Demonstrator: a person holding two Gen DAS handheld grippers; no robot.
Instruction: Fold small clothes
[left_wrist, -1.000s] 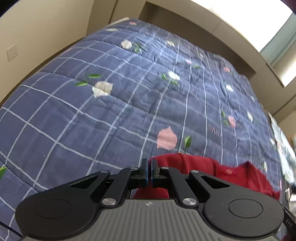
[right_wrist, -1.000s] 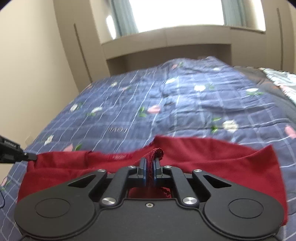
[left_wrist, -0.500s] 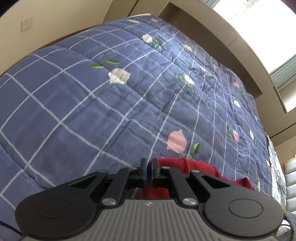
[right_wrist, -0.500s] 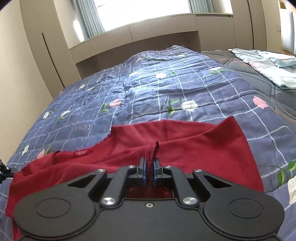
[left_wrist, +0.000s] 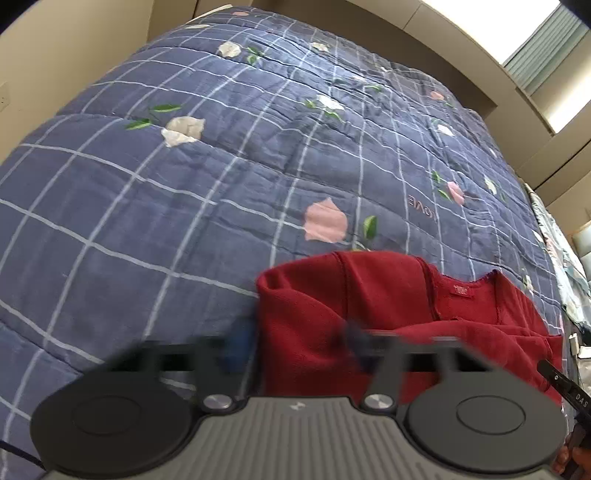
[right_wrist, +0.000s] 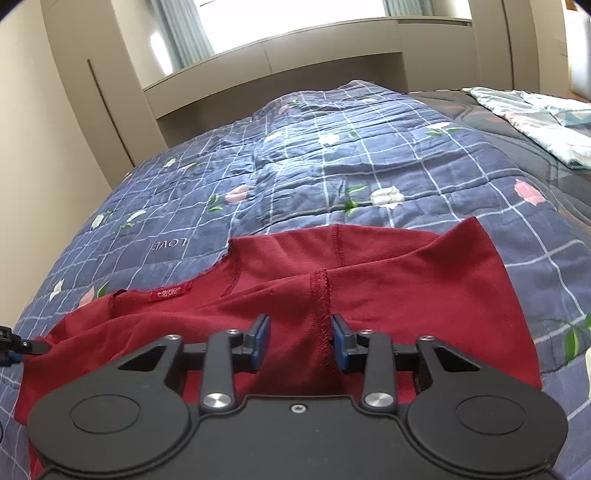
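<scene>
You've just let go: both the left gripper (left_wrist: 295, 347) and right gripper (right_wrist: 300, 341) jaws sprang apart, dropping the shirt (right_wrist: 388, 280) folded on the quilt (right_wrist: 295, 155).

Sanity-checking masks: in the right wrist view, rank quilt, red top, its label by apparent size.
1. Quilt, largest.
2. Red top.
3. Label, smallest.
The top lies nearer the camera, yet looks smaller than the quilt.

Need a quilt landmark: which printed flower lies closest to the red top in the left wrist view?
The big pink flower just beyond the red top's far edge; the white flowers lie farther up the quilt.
</scene>
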